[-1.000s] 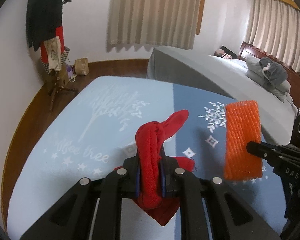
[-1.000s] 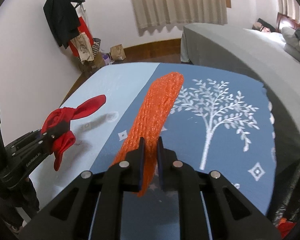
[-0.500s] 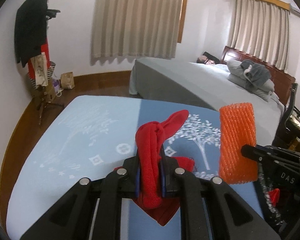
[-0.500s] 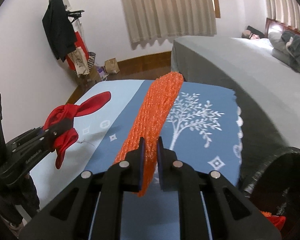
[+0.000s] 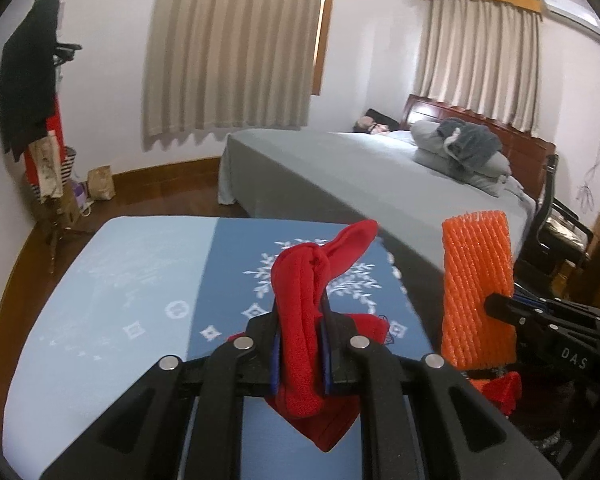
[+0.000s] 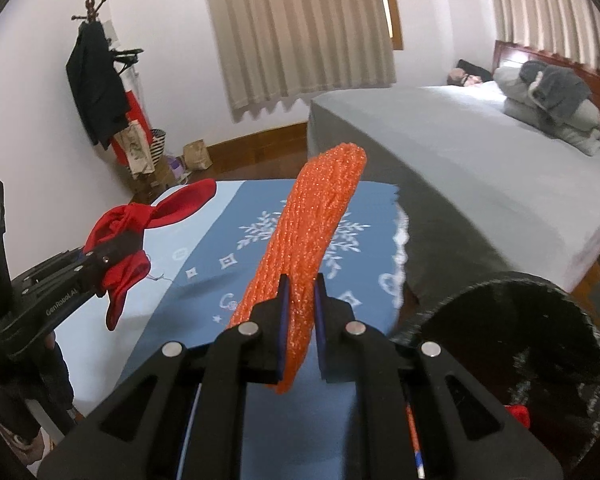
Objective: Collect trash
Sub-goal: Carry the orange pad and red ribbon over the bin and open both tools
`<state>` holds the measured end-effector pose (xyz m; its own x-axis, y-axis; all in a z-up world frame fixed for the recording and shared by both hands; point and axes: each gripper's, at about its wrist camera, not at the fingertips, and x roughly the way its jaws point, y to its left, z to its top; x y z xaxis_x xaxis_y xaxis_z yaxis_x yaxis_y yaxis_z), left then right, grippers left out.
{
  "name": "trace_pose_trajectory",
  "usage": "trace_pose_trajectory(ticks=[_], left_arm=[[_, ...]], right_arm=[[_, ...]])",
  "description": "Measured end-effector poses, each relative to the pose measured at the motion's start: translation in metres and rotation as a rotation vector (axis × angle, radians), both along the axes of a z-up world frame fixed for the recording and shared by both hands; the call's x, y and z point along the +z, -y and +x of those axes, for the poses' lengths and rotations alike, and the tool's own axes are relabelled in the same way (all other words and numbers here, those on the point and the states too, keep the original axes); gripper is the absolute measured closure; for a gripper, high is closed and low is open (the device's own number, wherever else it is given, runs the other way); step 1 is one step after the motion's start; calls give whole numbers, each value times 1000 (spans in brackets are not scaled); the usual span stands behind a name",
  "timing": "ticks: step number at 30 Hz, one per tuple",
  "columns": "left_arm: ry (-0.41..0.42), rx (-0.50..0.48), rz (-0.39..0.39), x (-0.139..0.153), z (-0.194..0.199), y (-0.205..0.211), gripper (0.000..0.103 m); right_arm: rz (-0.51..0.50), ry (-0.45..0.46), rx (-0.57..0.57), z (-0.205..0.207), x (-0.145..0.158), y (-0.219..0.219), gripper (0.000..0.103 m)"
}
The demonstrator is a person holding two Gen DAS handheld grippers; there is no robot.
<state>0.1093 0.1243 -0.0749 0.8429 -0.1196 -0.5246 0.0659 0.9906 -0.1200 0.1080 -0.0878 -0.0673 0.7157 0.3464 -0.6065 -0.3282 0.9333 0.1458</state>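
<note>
Above the blue tablecloth, the right gripper, clamped on the upright orange foam net, sits nearest the black trash bin at its lower right, while the left gripper pinches the red cloth farther left.

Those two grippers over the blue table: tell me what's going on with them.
A person is collecting trash with a gripper in each hand. The left gripper is shut on a red cloth, and the right gripper is shut on an orange foam net. Both pieces hang in the air above the blue tablecloth, not resting on it. A black bin lined with a bag stands open just right of the table, with something red already inside.
</note>
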Motion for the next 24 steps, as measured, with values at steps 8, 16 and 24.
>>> trace_pose_trajectory(ticks=[8, 16, 24], left_arm=[[25, -90, -1, 12, -9, 48, 88], [49, -186, 3, 21, -18, 95, 88], [67, -276, 7, 30, -22, 135, 88]], right_arm=[[0, 39, -65, -23, 11, 42, 92], [9, 64, -134, -41, 18, 80, 92], [-1, 79, -210, -58, 22, 121, 92]])
